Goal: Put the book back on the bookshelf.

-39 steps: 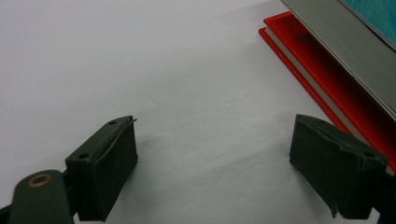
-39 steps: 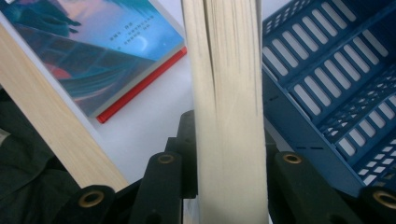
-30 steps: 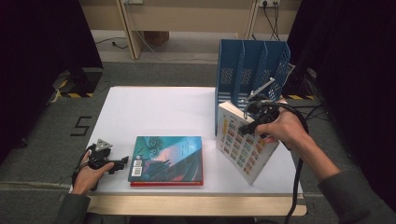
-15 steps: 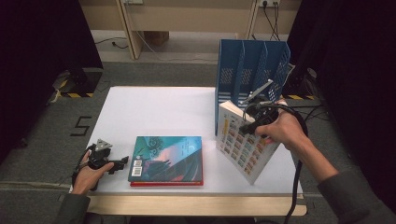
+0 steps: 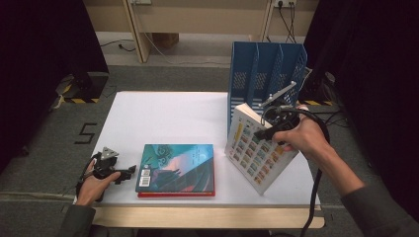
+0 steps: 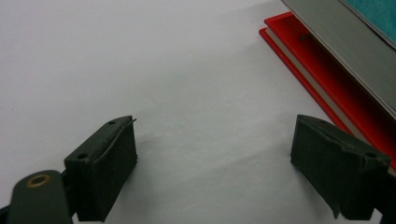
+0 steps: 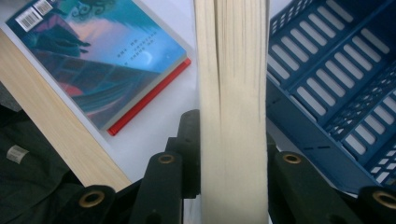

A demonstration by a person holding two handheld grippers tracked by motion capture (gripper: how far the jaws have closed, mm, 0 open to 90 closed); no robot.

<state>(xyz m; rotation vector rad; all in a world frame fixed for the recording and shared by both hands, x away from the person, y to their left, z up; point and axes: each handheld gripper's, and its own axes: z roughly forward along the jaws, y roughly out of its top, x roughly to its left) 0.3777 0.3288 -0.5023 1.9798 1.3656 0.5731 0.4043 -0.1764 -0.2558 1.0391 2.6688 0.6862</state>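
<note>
1. We see the right gripper (image 5: 271, 129) clamped on the thick white book with rows of small coloured pictures on its cover (image 5: 257, 153); in the right gripper view its page block (image 7: 232, 107) sits squeezed between the two black jaws.
2. The book stands tilted on the white table (image 5: 163, 118), its lower corner on the surface, its long axis sloping down and away from the fingers.
3. The blue perforated plastic file rack (image 5: 267, 74) lies just beyond the fingers, nearest this hand; we judge it the destination.
4. The left gripper (image 5: 127, 172) rests with jaws spread and empty, just beside the flat teal hardcover book on a red one (image 5: 177, 167).
</note>
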